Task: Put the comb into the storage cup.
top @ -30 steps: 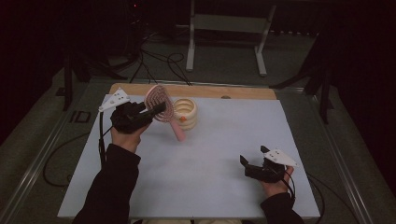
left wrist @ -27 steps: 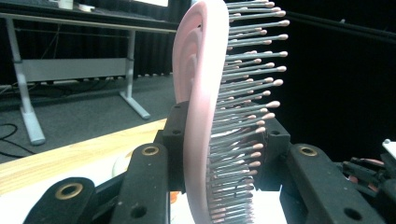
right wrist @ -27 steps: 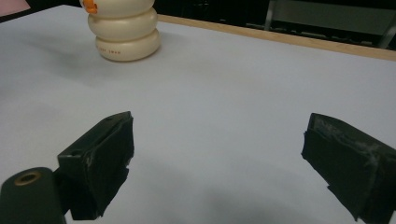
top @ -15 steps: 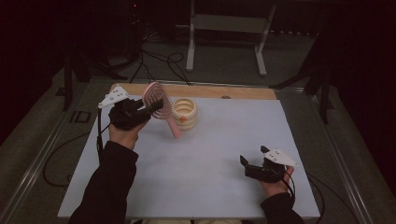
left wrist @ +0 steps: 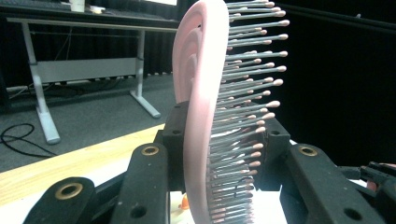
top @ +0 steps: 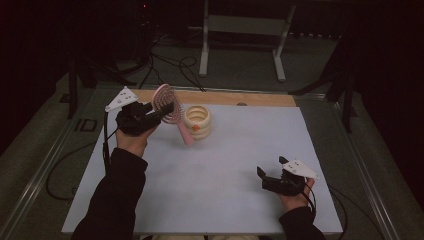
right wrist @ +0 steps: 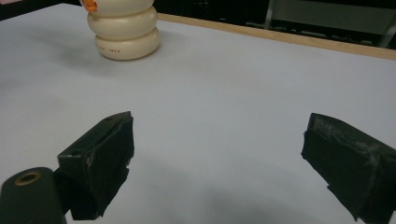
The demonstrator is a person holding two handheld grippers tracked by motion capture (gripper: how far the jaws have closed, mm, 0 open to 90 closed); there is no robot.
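White sheeting (top: 210,185) covered the table, with a wooden strip (top: 225,97) along its far edge and a dark room beyond. At the far left, the left gripper (top: 167,107) was raised above the sheet and clamped on the head of a pink brush (top: 167,105); in the left gripper view the brush (left wrist: 201,116) stood on edge between the jaws, bristles facing right. Its handle slanted down toward a cream ringed holder (top: 197,121), which stood upright on the sheet just beside it. Whether handle and holder touched could not be determined. The right gripper (top: 272,176) rested at the near right, well apart, jaws spread wide with nothing between them.
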